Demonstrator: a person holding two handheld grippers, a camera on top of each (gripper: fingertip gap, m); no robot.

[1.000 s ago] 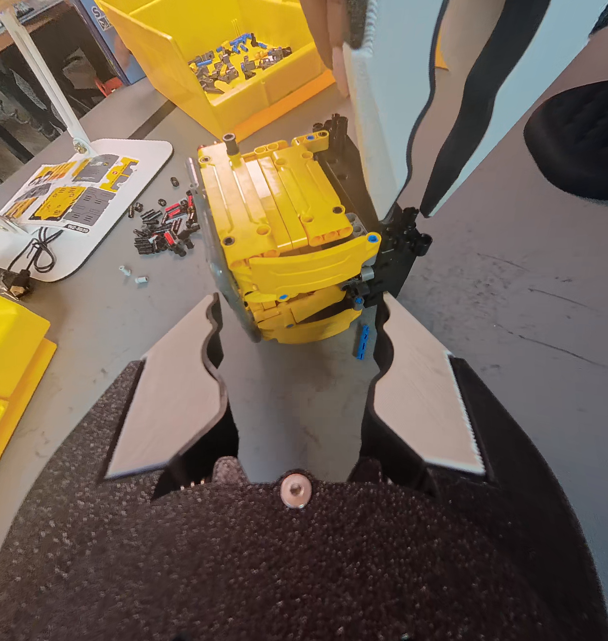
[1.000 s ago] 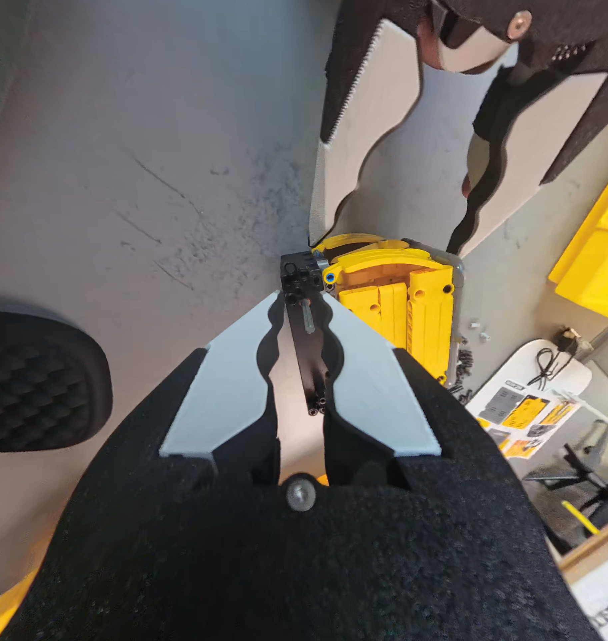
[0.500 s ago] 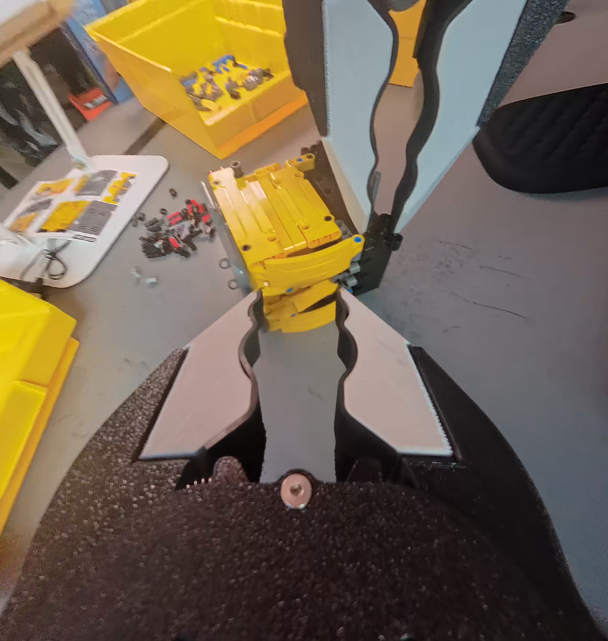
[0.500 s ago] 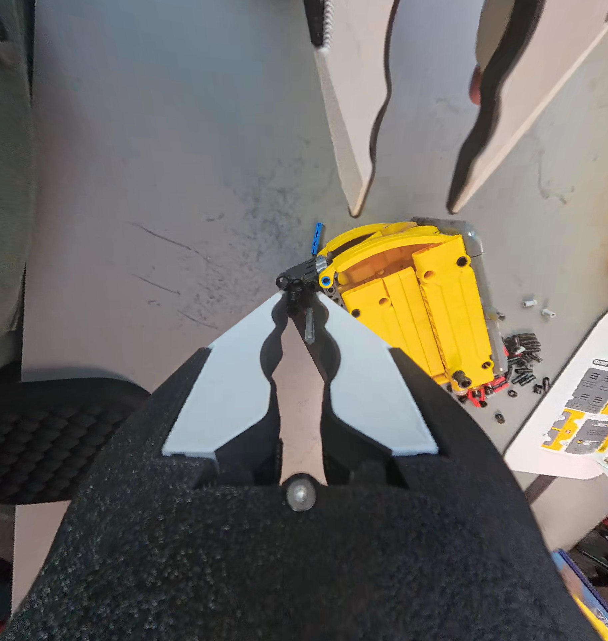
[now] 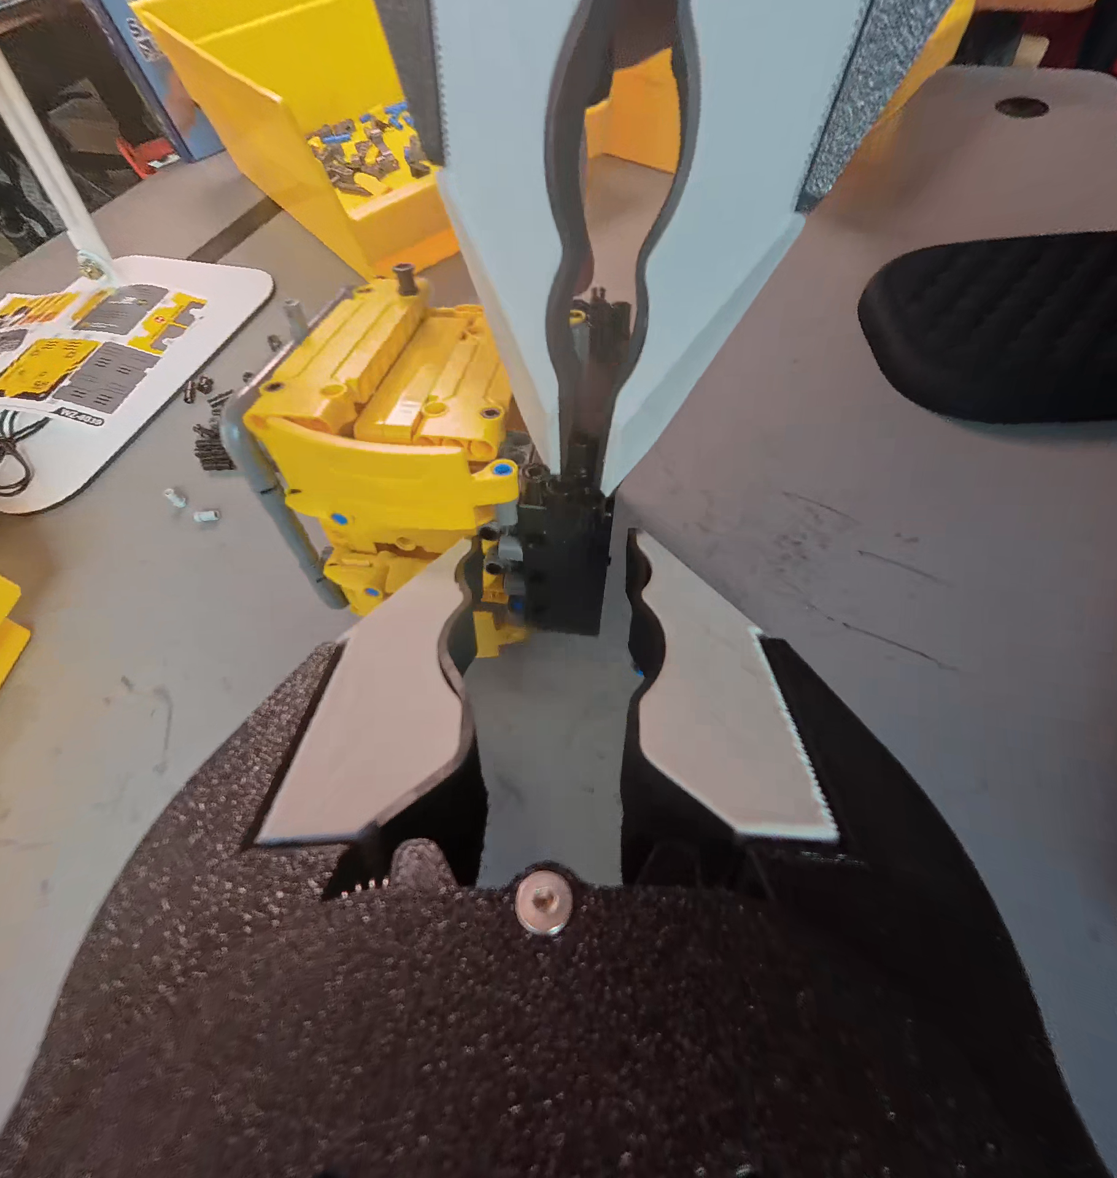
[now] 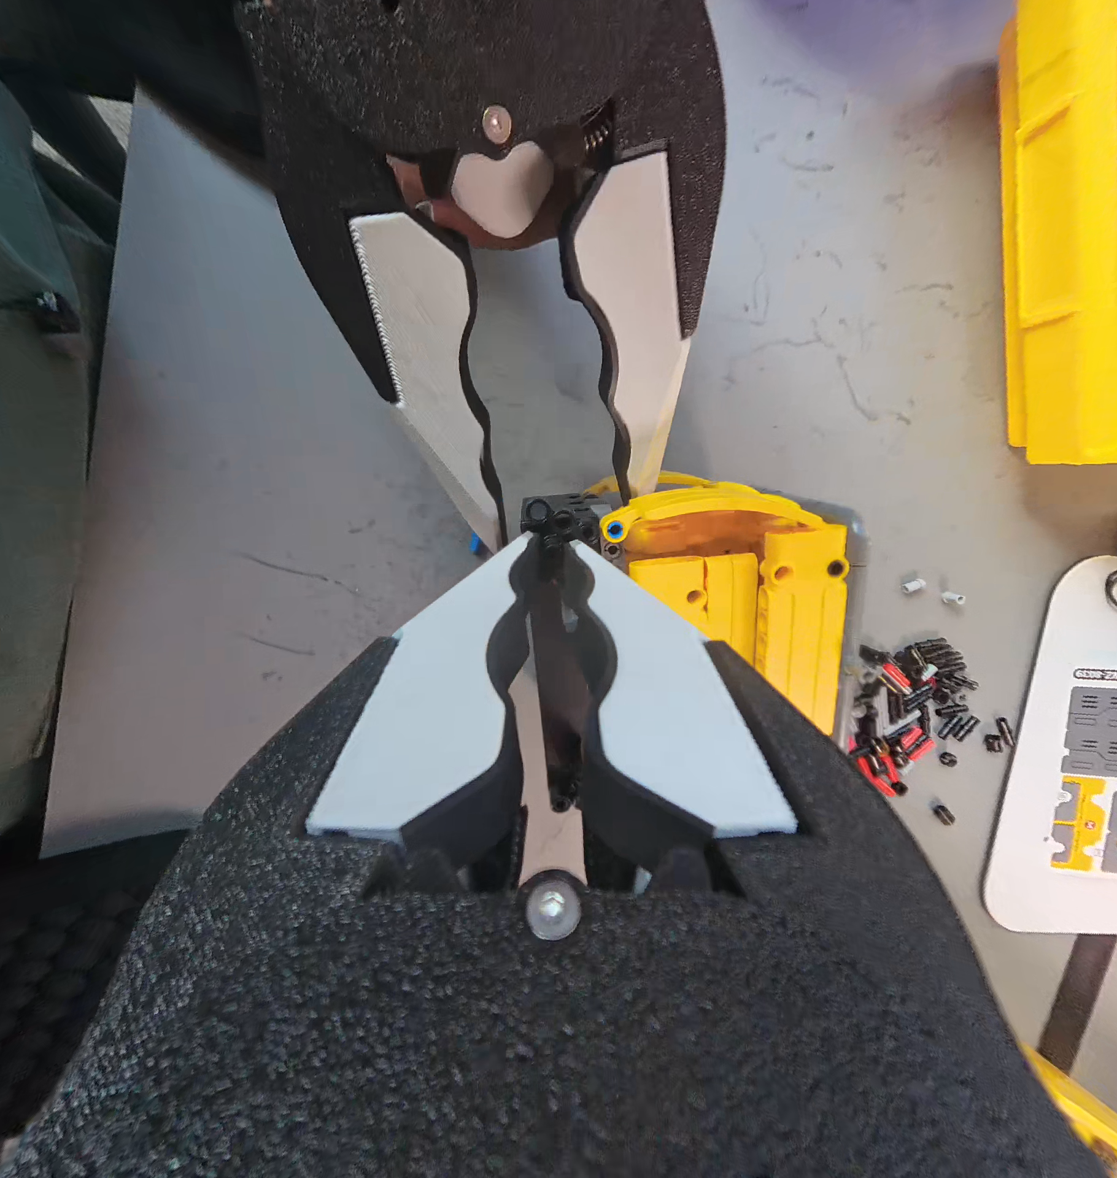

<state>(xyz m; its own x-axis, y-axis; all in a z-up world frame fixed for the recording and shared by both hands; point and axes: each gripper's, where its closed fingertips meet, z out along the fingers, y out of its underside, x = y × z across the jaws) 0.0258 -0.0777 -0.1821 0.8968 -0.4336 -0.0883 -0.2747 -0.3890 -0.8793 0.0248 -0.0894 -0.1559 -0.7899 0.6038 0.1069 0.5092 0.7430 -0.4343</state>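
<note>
yellow brick model [image 5: 377, 446] sits on grey table [image 5: 862, 605]. our right gripper [image 6: 551, 542] clamps its black beam [image 6: 559, 688], long axis along the fingers; left gripper [image 5: 546, 567] spread around the black end.

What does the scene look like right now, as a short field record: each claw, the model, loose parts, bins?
left claw: open, straddling the black block at the model's end
right claw: shut on black beam joined to that block
model: yellow brick build, on grey table
loose parts: black and red pins beside model
bins: yellow bin behind
sheet: instruction sheet on white board
</note>
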